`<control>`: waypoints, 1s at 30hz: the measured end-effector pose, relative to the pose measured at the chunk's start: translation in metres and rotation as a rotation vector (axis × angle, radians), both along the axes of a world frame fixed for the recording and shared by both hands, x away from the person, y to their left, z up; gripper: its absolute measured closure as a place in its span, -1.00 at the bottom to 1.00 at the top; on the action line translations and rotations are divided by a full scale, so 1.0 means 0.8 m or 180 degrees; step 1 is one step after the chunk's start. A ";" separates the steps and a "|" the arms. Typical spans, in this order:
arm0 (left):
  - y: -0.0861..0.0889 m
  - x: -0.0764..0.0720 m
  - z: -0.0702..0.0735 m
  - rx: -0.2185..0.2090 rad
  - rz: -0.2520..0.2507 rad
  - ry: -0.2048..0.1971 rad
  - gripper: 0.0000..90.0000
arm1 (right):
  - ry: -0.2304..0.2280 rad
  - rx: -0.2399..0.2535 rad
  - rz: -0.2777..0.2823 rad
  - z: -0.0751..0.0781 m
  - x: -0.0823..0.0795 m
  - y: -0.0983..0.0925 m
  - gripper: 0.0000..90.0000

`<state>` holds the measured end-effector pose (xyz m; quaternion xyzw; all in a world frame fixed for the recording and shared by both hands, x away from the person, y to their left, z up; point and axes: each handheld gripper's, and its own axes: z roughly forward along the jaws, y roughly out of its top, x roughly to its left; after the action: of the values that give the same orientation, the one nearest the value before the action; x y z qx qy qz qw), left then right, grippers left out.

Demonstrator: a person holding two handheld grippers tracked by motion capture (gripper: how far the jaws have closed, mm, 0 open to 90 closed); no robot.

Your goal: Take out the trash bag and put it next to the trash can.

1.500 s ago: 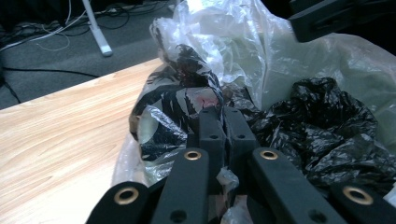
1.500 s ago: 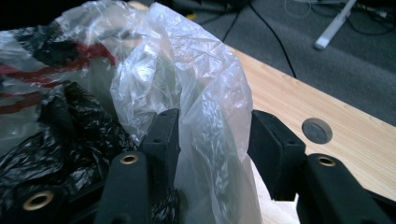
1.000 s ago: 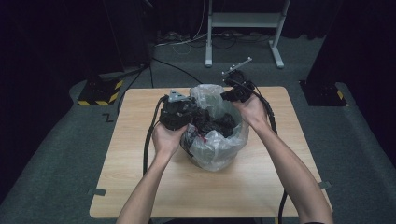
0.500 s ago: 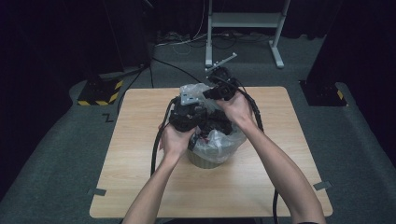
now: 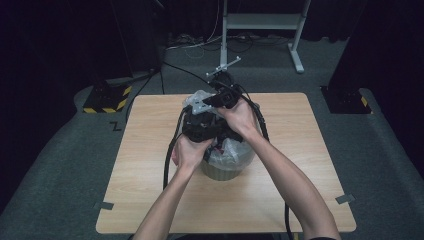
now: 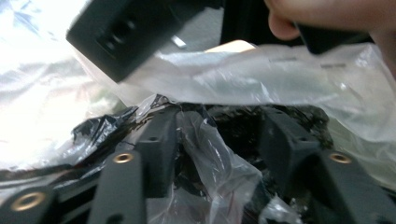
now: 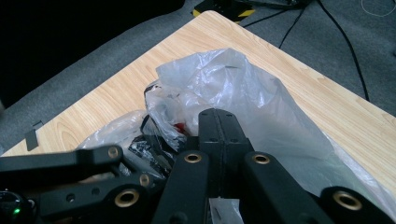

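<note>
While both grippers are held over a lined bin at mid-table, the scene is read as follows:

Bin: a small round bin [image 5: 225,170] is stood near the centre of the wooden table [image 5: 150,200], lined with a clear plastic bag [image 7: 243,88] whose top is bunched upward.

Left gripper: the left gripper [image 6: 219,140] is pushed into the bag's mouth, jaws spread, with a fold of film lying between them, apparently so that the film can be gathered.

Right gripper: the right gripper [image 7: 219,126] is held at the far side, jaws pressed together; film is likely pinched, but that cannot be confirmed.

Contents: dark crumpled waste [image 6: 107,128] is seen inside the bag.

Purpose: the liner appears to be drawn together for closing or lifting.
</note>
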<state>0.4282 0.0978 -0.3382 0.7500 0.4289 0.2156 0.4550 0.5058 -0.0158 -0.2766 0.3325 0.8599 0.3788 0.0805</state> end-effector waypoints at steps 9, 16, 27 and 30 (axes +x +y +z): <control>0.000 -0.002 0.003 -0.0040 0.0098 -0.0071 -0.15 | 0.0042 0.0057 0.0013 -0.001 -0.004 0.004 1.00; 0.000 0.000 0.006 -0.0008 0.0294 -0.0094 0.07 | 0.0073 0.0075 0.0044 -0.005 -0.009 0.008 1.00; 0.000 0.004 0.007 0.0201 0.0413 -0.0144 0.99 | 0.0057 0.0136 0.0003 -0.004 -0.013 0.008 1.00; 0.001 0.004 0.007 0.0212 0.0397 -0.0150 1.00 | 0.0021 0.0132 -0.0042 -0.003 -0.012 0.007 0.89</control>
<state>0.4314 0.0984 -0.3326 0.7313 0.4565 0.2753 0.4255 0.4959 -0.0104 -0.2788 0.3410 0.8499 0.3950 0.0733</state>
